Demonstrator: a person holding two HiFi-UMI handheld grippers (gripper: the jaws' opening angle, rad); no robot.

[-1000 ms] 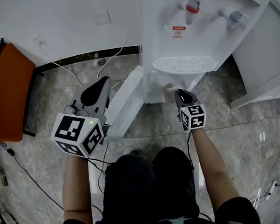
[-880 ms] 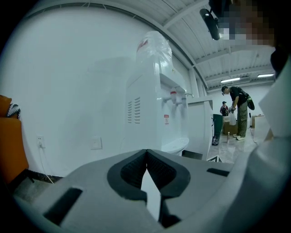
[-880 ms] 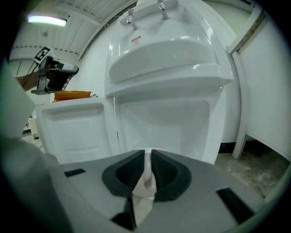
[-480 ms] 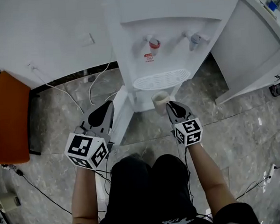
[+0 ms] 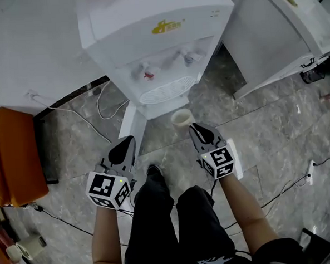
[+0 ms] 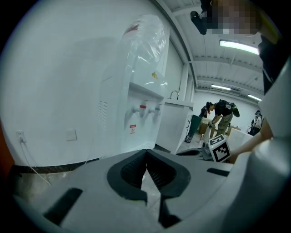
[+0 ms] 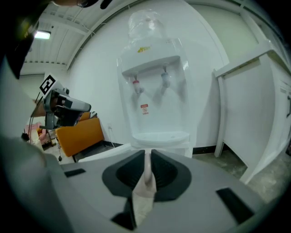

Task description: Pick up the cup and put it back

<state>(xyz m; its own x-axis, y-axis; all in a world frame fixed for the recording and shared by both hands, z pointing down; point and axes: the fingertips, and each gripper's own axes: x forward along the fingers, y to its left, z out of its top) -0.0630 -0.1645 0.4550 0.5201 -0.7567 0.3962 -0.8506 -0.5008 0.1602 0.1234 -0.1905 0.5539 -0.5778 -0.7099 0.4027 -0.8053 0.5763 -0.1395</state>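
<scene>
A pale paper cup (image 5: 182, 118) hangs over the marble floor in front of the white water dispenser (image 5: 158, 28), below its drip tray (image 5: 167, 91). My right gripper (image 5: 194, 129) is shut on the cup's wall. In the right gripper view the thin cup wall (image 7: 146, 182) is pinched between the dark pads (image 7: 132, 170), and the dispenser (image 7: 154, 91) stands straight ahead. My left gripper (image 5: 126, 142) is held to the left at the same height, shut and empty. In the left gripper view its jaws (image 6: 146, 157) meet with nothing between them.
An orange chair (image 5: 16, 154) stands at the left by the wall. A white cabinet (image 5: 276, 32) stands right of the dispenser. A white panel (image 5: 132, 125) leans at the dispenser's foot. Cables (image 5: 105, 113) run over the floor. People (image 6: 223, 113) work in the far background.
Both grippers have drawn back from the dispenser, the right one taking the cup with it. The dispenser now sits farther off and its whole top shows.
</scene>
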